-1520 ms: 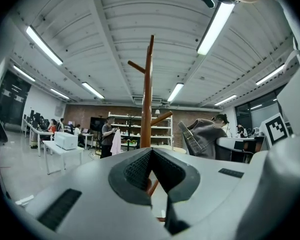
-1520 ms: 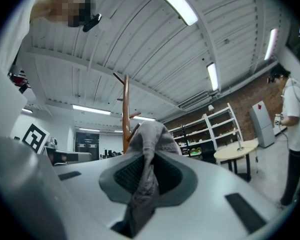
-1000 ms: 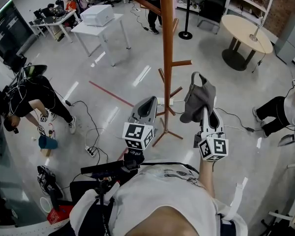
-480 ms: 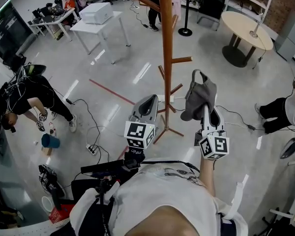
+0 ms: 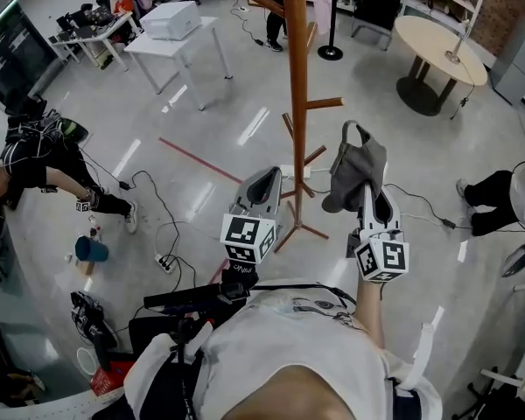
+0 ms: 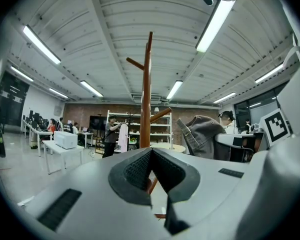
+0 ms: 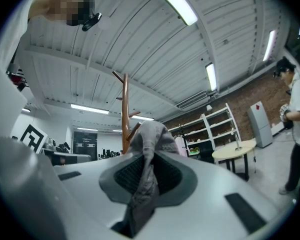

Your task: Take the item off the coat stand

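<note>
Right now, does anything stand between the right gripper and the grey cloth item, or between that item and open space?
Nothing visible does. The right gripper is shut on the grey cloth item, which hangs beside the coat stand, clear of its pegs.

A brown wooden coat stand (image 5: 297, 103) is seen upright on the floor, with a round pole, short pegs angled upward and splayed feet at its base. A grey cloth item (image 5: 354, 173) with a strap loop at its top is held off the stand, just to the right of the pole and clear of the pegs. It is pinched in a crumpled fold between the jaws of the right gripper (image 5: 367, 195).
</note>
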`<state>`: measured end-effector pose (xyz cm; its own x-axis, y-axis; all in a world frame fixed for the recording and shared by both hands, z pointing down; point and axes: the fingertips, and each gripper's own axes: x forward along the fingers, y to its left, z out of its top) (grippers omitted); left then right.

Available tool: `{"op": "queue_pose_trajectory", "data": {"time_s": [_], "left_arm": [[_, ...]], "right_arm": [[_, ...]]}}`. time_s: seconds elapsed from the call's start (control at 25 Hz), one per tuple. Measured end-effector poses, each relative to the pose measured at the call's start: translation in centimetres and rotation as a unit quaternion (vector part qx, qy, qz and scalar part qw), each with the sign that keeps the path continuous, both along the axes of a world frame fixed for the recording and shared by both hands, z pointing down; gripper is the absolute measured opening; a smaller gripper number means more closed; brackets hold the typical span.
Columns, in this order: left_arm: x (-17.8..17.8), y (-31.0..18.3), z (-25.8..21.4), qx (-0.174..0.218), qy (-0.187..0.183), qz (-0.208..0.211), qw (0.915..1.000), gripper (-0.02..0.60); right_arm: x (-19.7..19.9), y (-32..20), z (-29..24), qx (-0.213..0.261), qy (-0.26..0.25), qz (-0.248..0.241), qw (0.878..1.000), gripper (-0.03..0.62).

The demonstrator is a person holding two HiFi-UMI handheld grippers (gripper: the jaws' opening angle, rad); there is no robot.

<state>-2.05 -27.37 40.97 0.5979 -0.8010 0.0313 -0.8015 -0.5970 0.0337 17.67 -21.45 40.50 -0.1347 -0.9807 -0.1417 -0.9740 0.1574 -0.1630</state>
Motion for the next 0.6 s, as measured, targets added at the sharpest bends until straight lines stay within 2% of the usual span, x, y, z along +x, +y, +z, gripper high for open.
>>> {"op": "queue_pose_trajectory", "data": {"time_s": [0.6], "left_arm": [[0.21,-0.47,-0.16,0.001,0.0,0.007,1.0,0.002]], "right_arm": [[-0.15,-0.32,-0.07,-0.003,0.009,0.001,1.0,0.049]]}}
